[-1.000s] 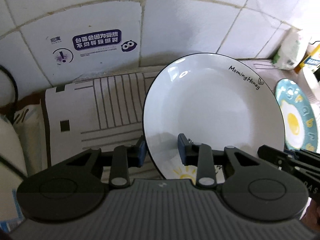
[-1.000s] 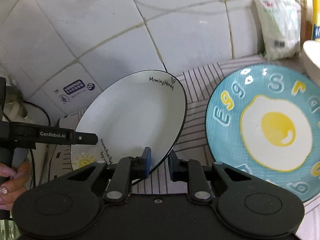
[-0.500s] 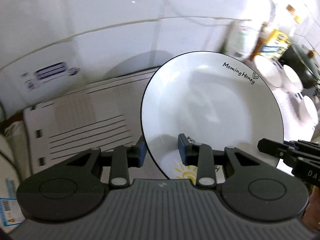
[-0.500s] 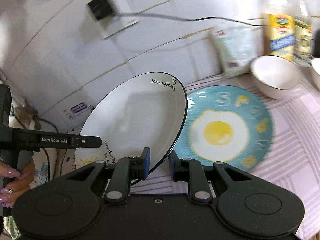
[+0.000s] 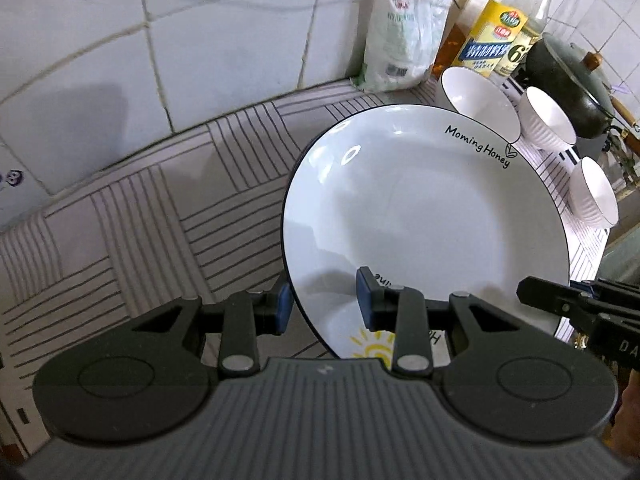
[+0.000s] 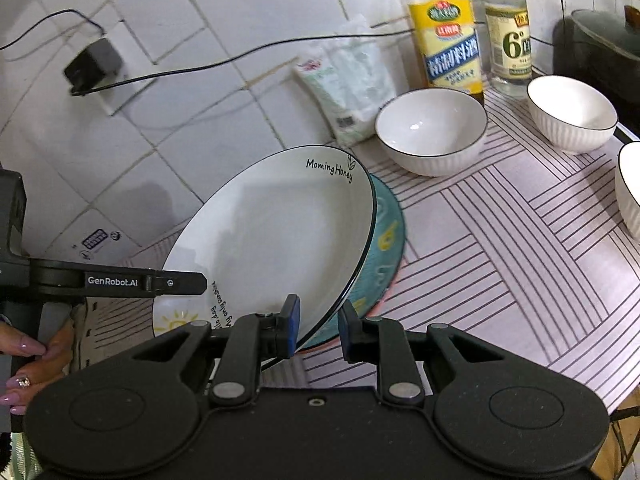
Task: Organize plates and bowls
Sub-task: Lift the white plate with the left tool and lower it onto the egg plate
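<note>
White plate [image 6: 276, 232] hides teal plate [image 6: 386, 240].

White tiled wall [image 6: 224, 4], black plug [image 6: 92, 66] in socket, striped mat [image 6: 520, 248], possibly counter beneath

two plates [image 6: 280, 232], three bowls [image 6: 432, 132], two bottles [image 6: 448, 32]

My left gripper [image 5: 322, 306]: matte black body w/ ribbed grey top plate, two round black discs at the sides, silver pivot screws, blue pads [image 5: 364, 294] on the fingertips. My right gripper [image 6: 318, 326]: same build but smooth black plate w/ one small centre screw, blue pads too. White "GenRobot.AI" lettering on the left one's side arm. My left hand [image 6: 24, 364]: bare skin, long pale pink nails, one w/ a gem.
</note>
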